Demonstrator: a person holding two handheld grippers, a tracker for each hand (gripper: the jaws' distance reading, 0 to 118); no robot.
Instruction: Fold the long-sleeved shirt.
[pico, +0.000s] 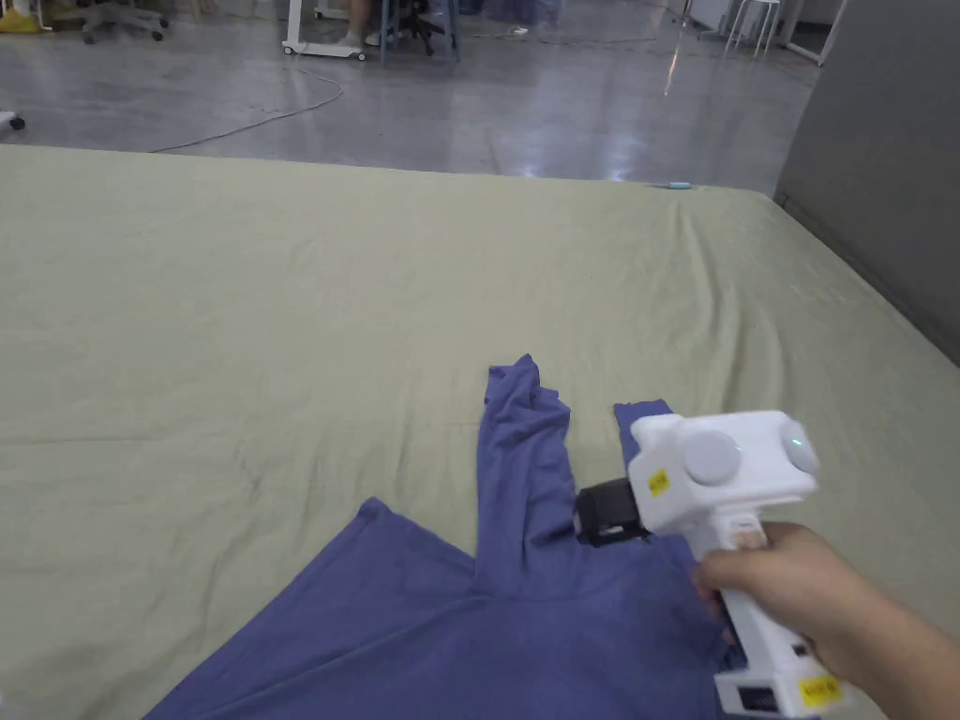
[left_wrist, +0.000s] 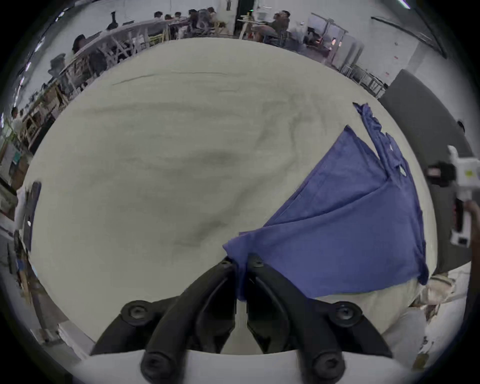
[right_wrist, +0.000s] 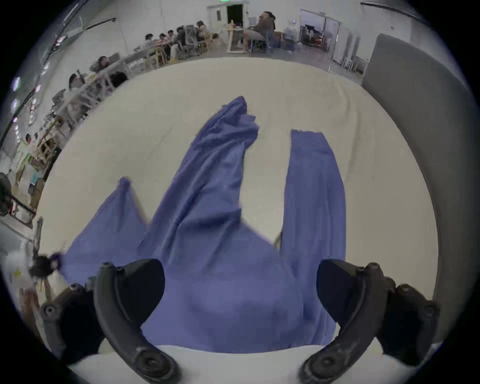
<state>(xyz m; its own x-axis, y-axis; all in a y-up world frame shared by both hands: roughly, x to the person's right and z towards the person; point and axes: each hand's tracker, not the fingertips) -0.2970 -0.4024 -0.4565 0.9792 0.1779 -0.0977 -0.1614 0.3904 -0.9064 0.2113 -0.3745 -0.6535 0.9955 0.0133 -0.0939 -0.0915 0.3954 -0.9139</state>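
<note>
My work surface was wide bed (pico: 281, 281) under wrinkled pale-green sheet (pico: 581, 272) — blue long-sleeved shirt (pico: 525, 628) lay on it near me, both sleeves stretched away.

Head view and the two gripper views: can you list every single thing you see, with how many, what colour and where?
shirt: one, blue, lying on the sheet, both sleeves stretched away from the person.
sheet: one, pale green, covering the big flat surface.
floor: one, grey and shiny, beyond the sheet.
people: several, seated at desks far back.
left hand-held gripper: one, black jaws, shut on a shirt edge.
right hand-held gripper: one, white body, black jaws, open above the shirt.
hand: one, holding the right gripper's handle.
</note>
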